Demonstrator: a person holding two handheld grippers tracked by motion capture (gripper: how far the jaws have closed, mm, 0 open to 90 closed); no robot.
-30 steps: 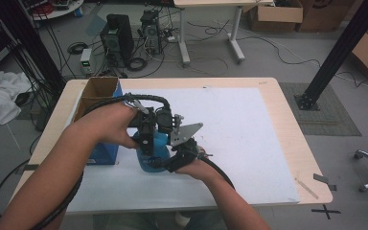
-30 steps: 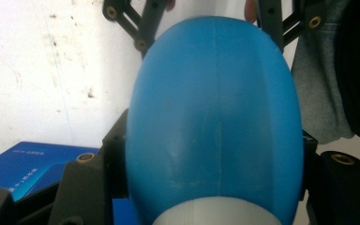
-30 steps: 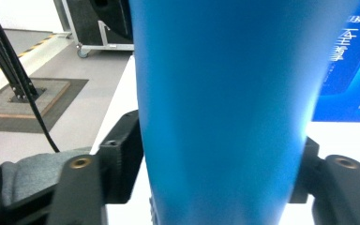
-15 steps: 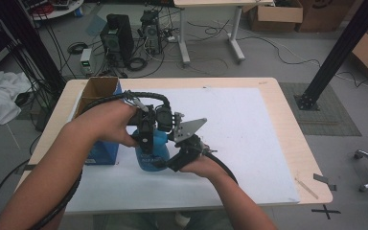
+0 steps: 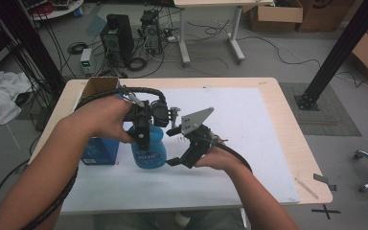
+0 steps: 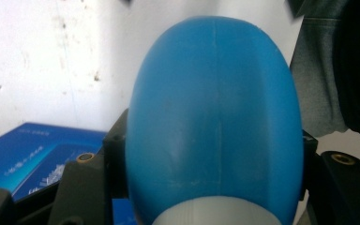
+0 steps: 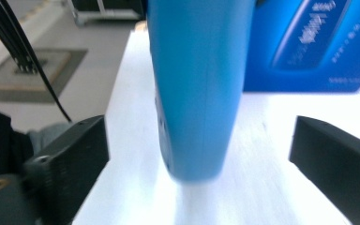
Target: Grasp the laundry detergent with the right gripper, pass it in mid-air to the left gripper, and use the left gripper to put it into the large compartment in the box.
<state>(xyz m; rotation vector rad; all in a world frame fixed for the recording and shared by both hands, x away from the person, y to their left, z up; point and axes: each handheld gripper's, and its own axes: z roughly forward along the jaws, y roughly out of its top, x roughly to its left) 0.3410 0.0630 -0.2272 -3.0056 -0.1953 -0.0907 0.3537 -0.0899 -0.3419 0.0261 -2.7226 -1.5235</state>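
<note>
Overhead, centre-left of the frame: blue plastic bottle (image 5: 148,149) upright on the white table mat (image 5: 249,143), clamped near its top by the left gripper (image 5: 143,125), blue box (image 5: 99,151) just left of it, right gripper (image 5: 176,143) at its right side with jaws just spread wide and off the bottle. Next, left gripper view: bottle (image 6: 213,117) large at centre, pinched between both black jaws, box (image 6: 33,154) at lower left. Lastly, right gripper view: bottle (image 7: 199,84) at upper centre between the parted jaws, clear of both, box (image 7: 309,42) at upper right.
</note>
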